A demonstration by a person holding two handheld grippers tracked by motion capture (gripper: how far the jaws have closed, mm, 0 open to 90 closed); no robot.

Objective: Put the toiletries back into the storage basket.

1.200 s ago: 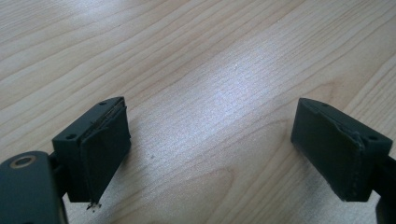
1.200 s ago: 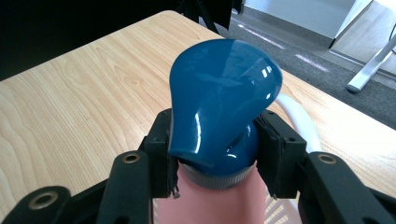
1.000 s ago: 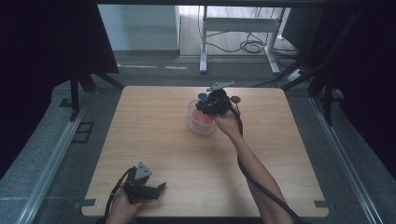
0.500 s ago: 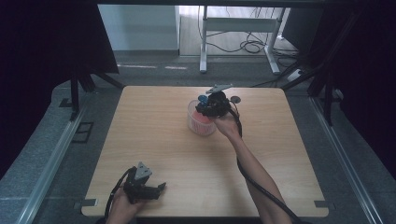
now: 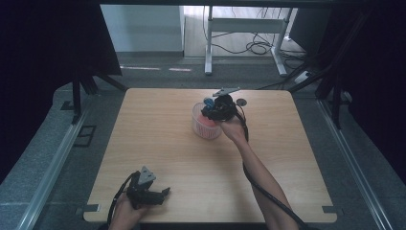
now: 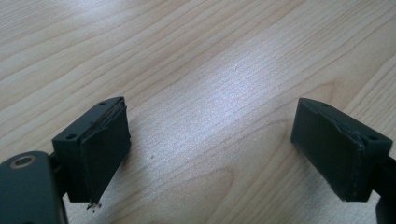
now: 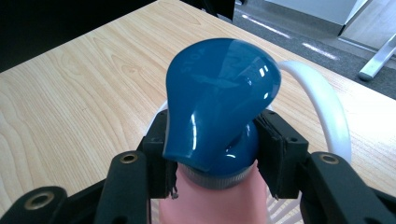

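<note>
R gripper [image 5: 216,108]: arm stretched fwd, nearly straight, hand behind it; jaws clamped from both sides on what sits between them, pads pressed in. L gripper [image 5: 163,192]: held low by L hand [image 5: 125,211], jaws spread wide, nothing between.

You are working in what looks like a lab or test room set up for recording — not a home or a kitchen. Your wooden table [image 5: 158,143] stands alone on grey carpeted floor [image 5: 43,163], with black curtains [image 5: 48,43] hung on both sides to screen it off. Metal stand legs [image 5: 91,81] brace those screens at the table's far corners. Behind the table you can see the white metal frame of a desk [image 5: 249,28] and loose black cables [image 5: 253,45] lying on the floor under it — office-style furniture pushed aside. A pale rail [image 5: 52,167] runs along the floor at your left. The table carries little beyond what you handle.
</note>
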